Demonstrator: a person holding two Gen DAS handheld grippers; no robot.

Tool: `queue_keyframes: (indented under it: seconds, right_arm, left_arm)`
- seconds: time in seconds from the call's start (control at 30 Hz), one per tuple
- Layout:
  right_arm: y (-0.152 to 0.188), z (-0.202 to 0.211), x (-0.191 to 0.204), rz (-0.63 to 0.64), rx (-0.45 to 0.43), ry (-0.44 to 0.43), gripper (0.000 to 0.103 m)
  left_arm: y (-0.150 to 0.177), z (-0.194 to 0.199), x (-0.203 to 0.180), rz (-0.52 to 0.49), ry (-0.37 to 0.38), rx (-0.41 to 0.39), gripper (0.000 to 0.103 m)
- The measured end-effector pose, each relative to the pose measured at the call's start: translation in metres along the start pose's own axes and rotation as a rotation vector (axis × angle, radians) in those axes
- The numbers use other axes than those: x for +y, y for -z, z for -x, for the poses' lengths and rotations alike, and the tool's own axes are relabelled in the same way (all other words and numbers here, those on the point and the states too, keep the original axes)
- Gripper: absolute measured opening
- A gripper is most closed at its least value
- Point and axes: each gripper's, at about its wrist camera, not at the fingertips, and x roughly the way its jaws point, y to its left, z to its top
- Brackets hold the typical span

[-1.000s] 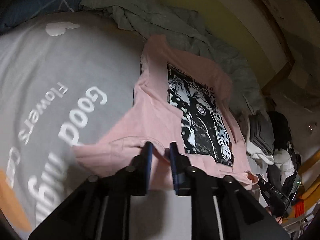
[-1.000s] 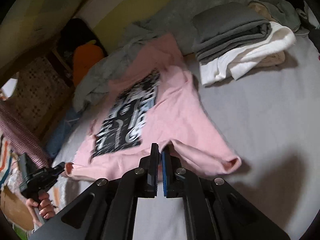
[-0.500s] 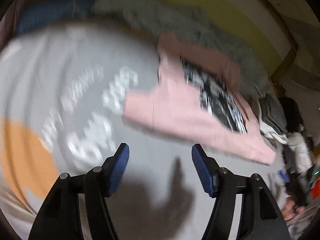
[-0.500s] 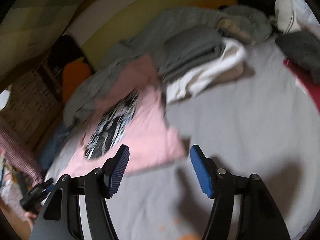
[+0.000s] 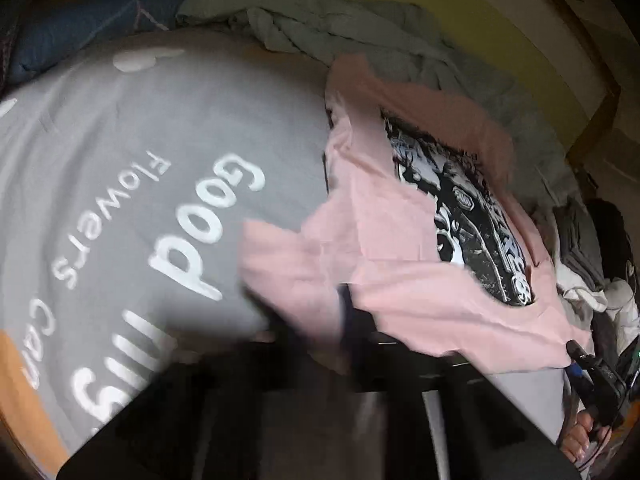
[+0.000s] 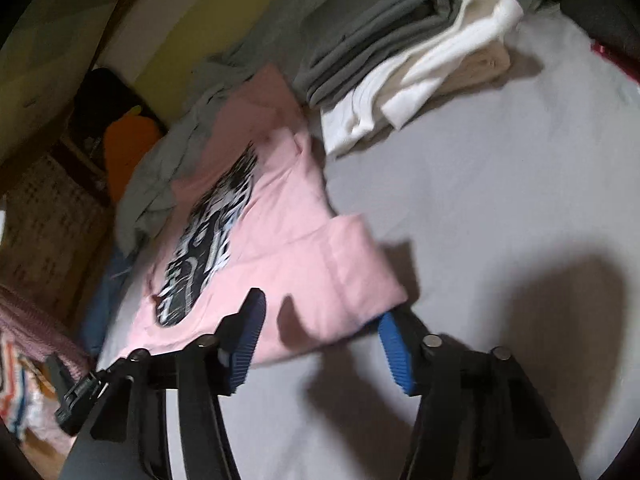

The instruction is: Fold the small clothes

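Pink t-shirt [image 5: 400,248] sleeve newly lifted beside sheet's [image 5: 120,128] "Good", "Flowers".

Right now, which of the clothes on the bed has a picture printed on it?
The pink T-shirt, lying spread out nearest the fingers, with a black-and-white print on its front. The folded grey and white garments stacked behind it are plain.

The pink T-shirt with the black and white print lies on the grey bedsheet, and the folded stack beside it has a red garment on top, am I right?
Not quite. In the right wrist view the folded stack beside the pink T-shirt has a grey garment on top, with white beneath, not red. The rest stands: the printed shirt lies on the grey bedsheet.
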Motion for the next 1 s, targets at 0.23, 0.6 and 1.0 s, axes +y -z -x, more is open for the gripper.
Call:
queue_keyframes:
  seconds: [0.23, 0.6, 1.0]
  right_arm:
    - [0.006, 0.043, -0.003, -0.002, -0.083, -0.032, 0.005]
    - [0.109, 0.199, -0.007, 0.012, -0.198, -0.05, 0.005]
    - [0.05, 0.15, 0.011, 0.048, -0.184, 0.025, 0.005]
  left_arm:
    - [0.016, 0.097, -0.008, -0.002, 0.132, -0.14, 0.008]
    - [0.087, 0.191, 0.007, -0.029, 0.132, -0.188, 0.007]
    - [0.021, 0.123, -0.004, 0.125, 0.085, -0.027, 0.006]
